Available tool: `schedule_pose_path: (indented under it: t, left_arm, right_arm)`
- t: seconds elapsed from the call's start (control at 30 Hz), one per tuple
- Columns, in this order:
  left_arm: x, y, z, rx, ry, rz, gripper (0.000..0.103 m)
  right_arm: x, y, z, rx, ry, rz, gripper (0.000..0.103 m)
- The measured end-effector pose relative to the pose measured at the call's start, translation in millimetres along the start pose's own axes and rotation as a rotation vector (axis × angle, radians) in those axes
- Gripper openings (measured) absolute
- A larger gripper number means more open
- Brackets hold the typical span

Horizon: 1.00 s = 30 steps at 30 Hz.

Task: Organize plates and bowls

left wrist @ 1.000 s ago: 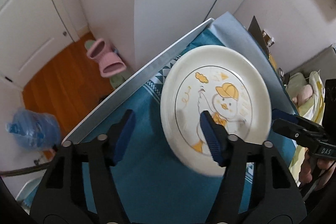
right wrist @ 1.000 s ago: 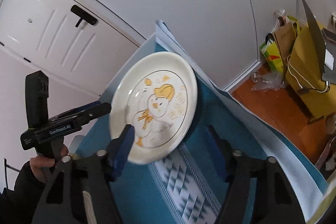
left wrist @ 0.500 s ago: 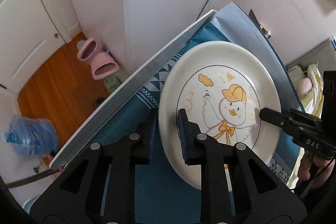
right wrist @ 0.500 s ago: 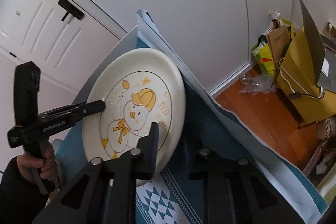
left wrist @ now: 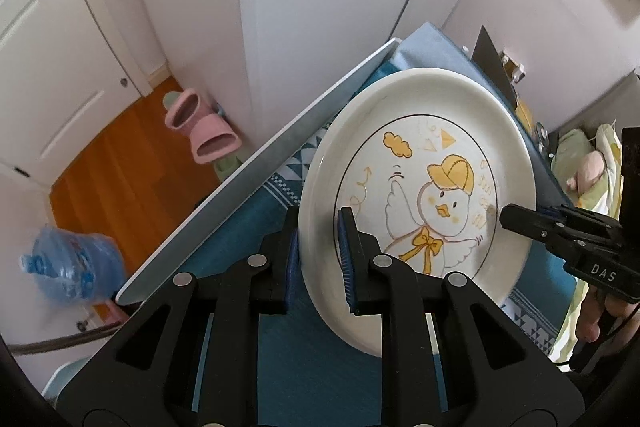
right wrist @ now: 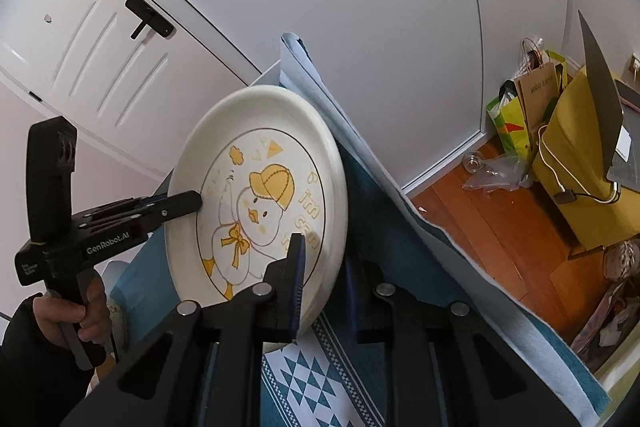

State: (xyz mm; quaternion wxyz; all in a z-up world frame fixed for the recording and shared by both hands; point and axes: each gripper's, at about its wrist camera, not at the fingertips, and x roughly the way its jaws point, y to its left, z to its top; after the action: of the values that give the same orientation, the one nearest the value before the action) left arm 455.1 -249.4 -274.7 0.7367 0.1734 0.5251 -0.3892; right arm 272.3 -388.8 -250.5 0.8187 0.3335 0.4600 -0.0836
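A white plate (left wrist: pixel 420 163) with a yellow duck drawing is held above the blue patterned tablecloth (left wrist: pixel 256 235). My left gripper (left wrist: pixel 318 251) is shut on the plate's left rim. My right gripper (right wrist: pixel 324 279) is shut on its opposite rim; the plate (right wrist: pixel 256 187) shows tilted in the right wrist view. The right gripper also shows in the left wrist view (left wrist: pixel 560 231), and the left gripper in the right wrist view (right wrist: pixel 176 205). No bowls are in view.
The table edge (left wrist: pixel 256 171) runs close to a white wall. Pink slippers (left wrist: pixel 200 131) and a blue water jug (left wrist: pixel 68 263) lie on the wooden floor. Paper bags (right wrist: pixel 528 103) and a yellow box (right wrist: pixel 588 163) stand to the right.
Both grippers went from open to shut on opposite rims of the plate. The plate has since risen a little with them.
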Motion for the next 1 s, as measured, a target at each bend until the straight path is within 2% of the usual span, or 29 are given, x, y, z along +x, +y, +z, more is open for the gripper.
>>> schedule_pose_path:
  t: [0.27, 0.53, 0.77, 1.0]
  left_arm:
    - [-28, -14, -11, -0.012, -0.049, 0.032, 0.016]
    - [-77, -20, -45, -0.08, -0.087, 0.088, 0.016]
    - [-134, -17, -110, -0.178, -0.107, 0.123, 0.016]
    - [-183, -10, -198, -0.294, -0.106, 0.171, 0.016]
  right_arm:
    - [-21, 5, 3, -0.045, -0.031, 0.0, 0.017]
    - [-48, 29, 1, -0.131, -0.01, 0.023, 0.017]
    - [-74, 70, -23, -0.233, 0.037, 0.07, 0.017]
    - [-87, 116, -73, -0.349, 0.097, 0.119, 0.017]
